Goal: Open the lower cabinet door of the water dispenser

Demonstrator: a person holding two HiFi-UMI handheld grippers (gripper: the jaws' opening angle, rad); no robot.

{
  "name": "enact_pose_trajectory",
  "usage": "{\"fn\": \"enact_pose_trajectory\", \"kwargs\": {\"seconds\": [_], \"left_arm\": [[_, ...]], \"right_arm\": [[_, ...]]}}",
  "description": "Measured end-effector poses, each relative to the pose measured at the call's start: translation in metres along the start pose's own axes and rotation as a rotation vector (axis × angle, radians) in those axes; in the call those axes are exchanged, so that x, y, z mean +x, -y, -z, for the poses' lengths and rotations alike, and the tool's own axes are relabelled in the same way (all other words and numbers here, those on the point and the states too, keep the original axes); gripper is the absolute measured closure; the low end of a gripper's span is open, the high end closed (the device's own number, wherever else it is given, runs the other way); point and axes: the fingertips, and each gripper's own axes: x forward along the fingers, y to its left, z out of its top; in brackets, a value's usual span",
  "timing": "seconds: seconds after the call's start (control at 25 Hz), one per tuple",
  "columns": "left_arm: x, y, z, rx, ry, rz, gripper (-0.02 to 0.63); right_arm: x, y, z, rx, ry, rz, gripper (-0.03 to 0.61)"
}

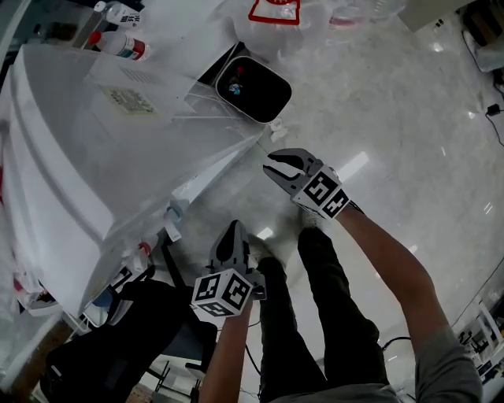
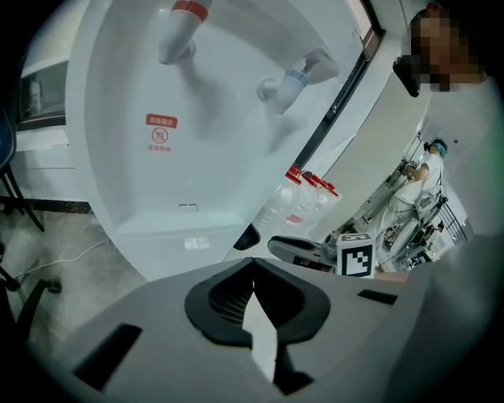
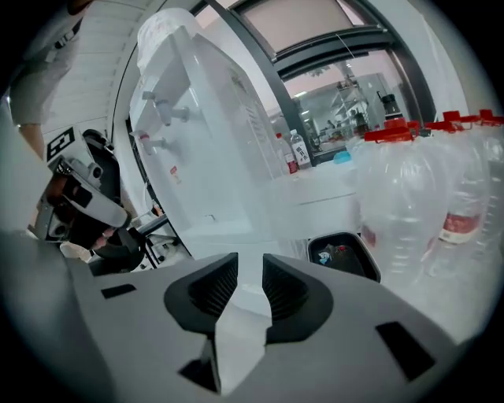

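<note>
The white water dispenser (image 1: pixel 94 149) stands at the left, seen from above; its lower front is hidden under its top. In the left gripper view its red tap (image 2: pixel 183 24), blue tap (image 2: pixel 295 79) and drip tray (image 2: pixel 189 228) face me. My left gripper (image 1: pixel 234 230) hangs low beside the dispenser's corner, its jaws shut with nothing between them (image 2: pixel 252 264). Further out over the floor, my right gripper (image 1: pixel 269 166) points at the dispenser's side. Its jaws stand apart and empty (image 3: pixel 242 268). Neither gripper touches the dispenser (image 3: pixel 205 142).
A black-lined trash bin (image 1: pixel 253 88) sits against the dispenser's far side. Large water bottles with red caps (image 3: pixel 425 189) stand beyond it. A black chair (image 1: pixel 118 330) is at the lower left. My legs (image 1: pixel 315 315) stand on the glossy floor.
</note>
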Motion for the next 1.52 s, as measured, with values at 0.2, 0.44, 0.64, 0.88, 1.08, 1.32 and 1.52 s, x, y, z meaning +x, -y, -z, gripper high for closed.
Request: {"fn": "enact_pose_trajectory", "kwargs": {"seconds": [0.2,0.44,0.64,0.88,1.08,1.32,1.52], "left_arm": [[0.004,-0.005,0.003,-0.020,-0.015,-0.015,0.604],[0.011,-0.010,-0.006,-0.024,-0.011,-0.020,0.604],[0.015,-0.014,-0.017,-0.022,-0.002,-0.023,0.604],[0.017,-0.021,-0.017,-0.025,-0.009,-0.030,0.604],[0.017,-0.024,-0.014,-0.037,-0.012,-0.029,0.604],[0.019,-0.027,-0.013,-0.054,-0.008,-0.027,0.604],[0.018,-0.027,-0.011,-0.054,-0.008,-0.018,0.604]], "right_arm": [[0.028,0.017,0.008,-0.038,-0.080,-0.011,0.452],[0.059,0.024,0.011,-0.144,-0.163,-0.051,0.407],[0.080,0.032,0.014,-0.235,-0.220,-0.067,0.381],[0.093,0.033,0.015,-0.289,-0.240,-0.079,0.377],[0.095,0.031,0.013,-0.325,-0.237,-0.091,0.377],[0.094,0.033,0.014,-0.315,-0.228,-0.081,0.387],[0.094,0.033,0.014,-0.306,-0.228,-0.067,0.397]]}}
